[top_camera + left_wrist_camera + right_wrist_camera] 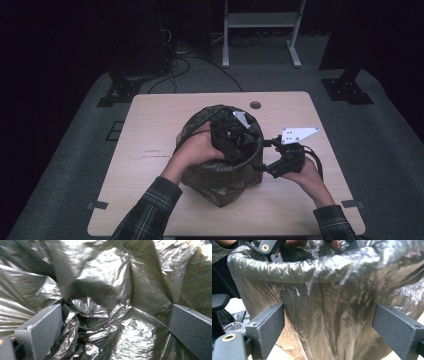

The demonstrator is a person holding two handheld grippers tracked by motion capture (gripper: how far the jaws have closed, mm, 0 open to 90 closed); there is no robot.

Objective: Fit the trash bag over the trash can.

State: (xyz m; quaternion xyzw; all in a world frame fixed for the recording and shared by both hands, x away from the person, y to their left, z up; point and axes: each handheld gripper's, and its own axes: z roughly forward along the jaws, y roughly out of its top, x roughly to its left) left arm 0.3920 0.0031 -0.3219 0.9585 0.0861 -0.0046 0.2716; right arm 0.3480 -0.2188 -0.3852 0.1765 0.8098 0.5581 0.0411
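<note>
Bag: a dark, crinkled plastic bag (220,175) lining a bin, standing near the middle of the table (150,150), a little toward the person's side.
Left hand: the left hand (197,150) reaches in over the bag's near-left rim, sleeve in plaid.
Left gripper: the left gripper (234,139) sits down inside the mouth of the bag, its grey three-cornered plate poking up at the far rim.
Left gripper jaws: spread wide in its own view, with rumpled shiny plastic (100,315) bunched between and around them; nothing is pinched.
Rim: the bag's edge (294,267) is folded over the top of the bin, seen from the right gripper view as a rolled, wrinkled band.
Right gripper: the right gripper (264,156) is just beside the bag's right wall, at rim height, held by the right hand (305,172).
Right gripper jaws: spread wide, one on each side of the bag's outer wall (329,322); whether they touch it I cannot tell.
</note>
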